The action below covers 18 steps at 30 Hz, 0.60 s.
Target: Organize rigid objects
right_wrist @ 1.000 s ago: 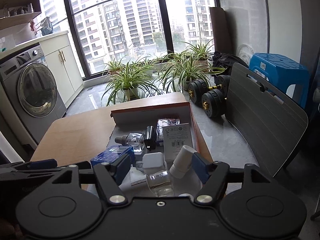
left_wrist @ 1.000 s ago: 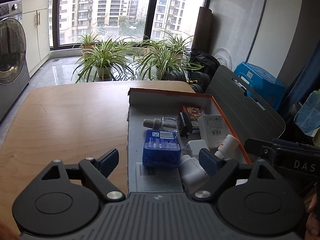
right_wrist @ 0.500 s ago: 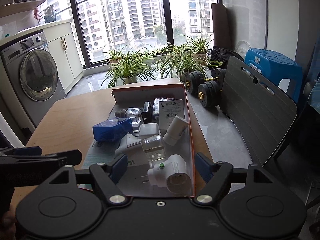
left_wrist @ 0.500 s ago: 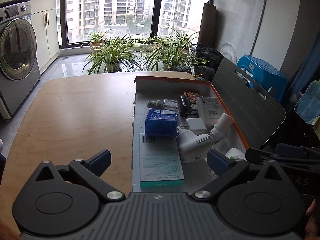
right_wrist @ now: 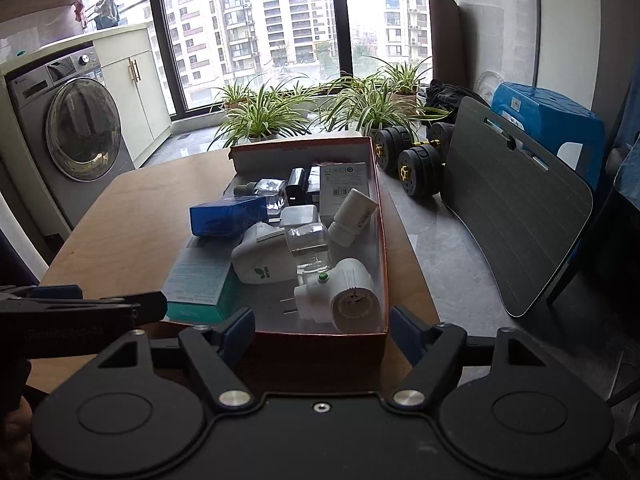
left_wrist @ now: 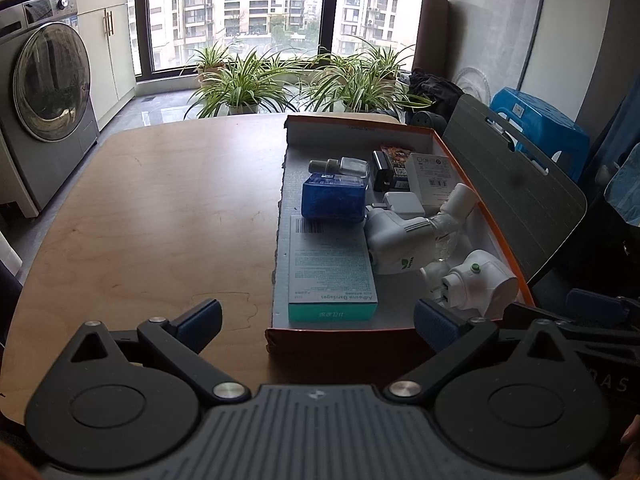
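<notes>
Jaws wide both sides; box just ahead.

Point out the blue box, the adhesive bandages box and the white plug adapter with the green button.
blue box [left_wrist: 333,199]: left wrist view, on its textured top face.
adhesive bandages box [left_wrist: 329,264]: left wrist view, on the printed top panel.
white plug adapter [right_wrist: 352,294]: right wrist view, on its round white body.

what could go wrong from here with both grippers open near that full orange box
The orange cardboard box sits at the wooden table edge; a push from the right gripper might slide it off. The clear plastic bottle rests loosely on the white plug adapters, so reaching in with the left gripper could topple it.
</notes>
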### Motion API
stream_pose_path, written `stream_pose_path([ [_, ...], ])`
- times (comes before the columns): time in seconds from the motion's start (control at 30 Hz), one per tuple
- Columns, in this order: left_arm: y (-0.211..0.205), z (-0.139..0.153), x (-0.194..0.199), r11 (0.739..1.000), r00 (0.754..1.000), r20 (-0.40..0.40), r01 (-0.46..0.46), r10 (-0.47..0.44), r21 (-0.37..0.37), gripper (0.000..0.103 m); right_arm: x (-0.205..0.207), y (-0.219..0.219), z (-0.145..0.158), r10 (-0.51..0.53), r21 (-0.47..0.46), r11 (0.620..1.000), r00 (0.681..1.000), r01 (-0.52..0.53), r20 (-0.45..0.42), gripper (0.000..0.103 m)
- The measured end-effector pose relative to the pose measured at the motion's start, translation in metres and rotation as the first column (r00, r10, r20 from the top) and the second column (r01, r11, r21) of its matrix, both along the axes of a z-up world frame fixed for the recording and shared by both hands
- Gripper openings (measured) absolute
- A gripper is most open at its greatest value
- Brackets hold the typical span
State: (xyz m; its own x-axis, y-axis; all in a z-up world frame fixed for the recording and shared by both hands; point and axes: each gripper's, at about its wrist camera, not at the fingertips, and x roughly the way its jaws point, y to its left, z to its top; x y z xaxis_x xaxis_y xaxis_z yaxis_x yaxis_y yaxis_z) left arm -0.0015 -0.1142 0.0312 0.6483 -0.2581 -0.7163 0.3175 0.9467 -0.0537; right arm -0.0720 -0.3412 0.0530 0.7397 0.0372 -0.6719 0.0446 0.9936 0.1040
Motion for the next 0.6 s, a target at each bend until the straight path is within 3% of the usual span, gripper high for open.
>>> stream_pose_path([
  [0.6, -0.0067, -0.0058, -0.0012, 0.999, 1.000, -0.014, 0.007, -0.007, 0.034, 0.103, 0.0025, -0.0022, -0.0071, -0.003, 0.003, 1.000, 1.000, 0.003, -0.018, 0.088],
])
